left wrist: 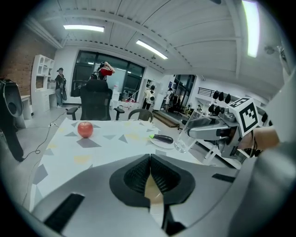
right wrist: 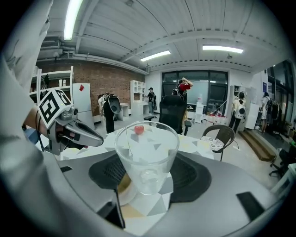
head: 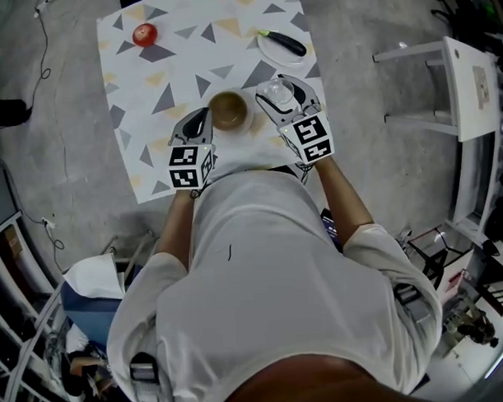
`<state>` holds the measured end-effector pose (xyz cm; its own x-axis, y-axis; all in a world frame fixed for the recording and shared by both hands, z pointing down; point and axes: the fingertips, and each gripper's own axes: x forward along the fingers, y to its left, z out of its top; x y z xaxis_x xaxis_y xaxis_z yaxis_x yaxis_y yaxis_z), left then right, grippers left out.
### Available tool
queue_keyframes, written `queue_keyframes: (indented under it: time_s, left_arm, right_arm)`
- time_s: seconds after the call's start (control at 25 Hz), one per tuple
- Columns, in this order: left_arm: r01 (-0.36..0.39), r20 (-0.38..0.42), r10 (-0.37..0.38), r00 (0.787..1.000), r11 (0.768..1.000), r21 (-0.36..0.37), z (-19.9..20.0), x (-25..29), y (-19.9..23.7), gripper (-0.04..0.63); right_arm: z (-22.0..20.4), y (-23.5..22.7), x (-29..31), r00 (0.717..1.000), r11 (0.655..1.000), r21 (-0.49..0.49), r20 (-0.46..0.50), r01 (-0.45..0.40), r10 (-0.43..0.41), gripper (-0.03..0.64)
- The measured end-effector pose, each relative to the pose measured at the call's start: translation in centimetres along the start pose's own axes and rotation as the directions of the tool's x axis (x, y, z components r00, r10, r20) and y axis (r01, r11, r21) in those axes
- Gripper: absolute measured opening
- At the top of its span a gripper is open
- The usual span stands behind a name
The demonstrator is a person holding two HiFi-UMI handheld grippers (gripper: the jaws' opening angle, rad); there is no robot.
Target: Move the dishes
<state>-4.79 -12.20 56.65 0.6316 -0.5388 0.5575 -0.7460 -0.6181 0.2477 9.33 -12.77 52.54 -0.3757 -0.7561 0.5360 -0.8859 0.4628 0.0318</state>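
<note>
Right gripper (head: pixel 286 92): fingers grasping the glass (right wrist: pixel 147 152), held just off the table (head: pixel 173 75) at its near edge, by my reading. Left gripper (head: pixel 204 117): fingers clenched, apparently pinching the rim of the brown bowl (head: pixel 228 110), just beside the glass. Judgement: two dishes in hand, neither set down; destination not shown. Plate (head: pixel 271 55) with a dark, green-tipped item waits untouched at the far edge, in the glass's forward line. Apple (head: pixel 145 33) in the far-left corner, well apart.
</note>
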Motion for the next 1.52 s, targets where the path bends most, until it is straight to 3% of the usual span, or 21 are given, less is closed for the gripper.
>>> queue_keyframes:
  time_s: [0.48,0.88,1.52]
  left_arm:
    - [0.045,-0.032,-0.044,0.999,0.999,0.027,0.6,2.4,-2.2,0.02]
    - [-0.052,-0.062,0.05,0.997,0.998,-0.025,-1.0,1.1,-0.9,0.02]
    - [-0.18,-0.085,0.169,0.982,0.974,-0.139,-4.0,-1.0,1.1,0.02]
  right_arm:
    - [-2.5,-3.2,-1.1,0.997,0.998,0.038,-0.053,0.05,-0.048,0.273]
    - [-5.5,-3.9,1.9,0.994,0.999,0.03,-0.109,-0.018,0.022,0.273]
    - [-9.7,-3.4,7.1,0.97,0.996,-0.002,-0.225,-0.092,0.089,0.273]
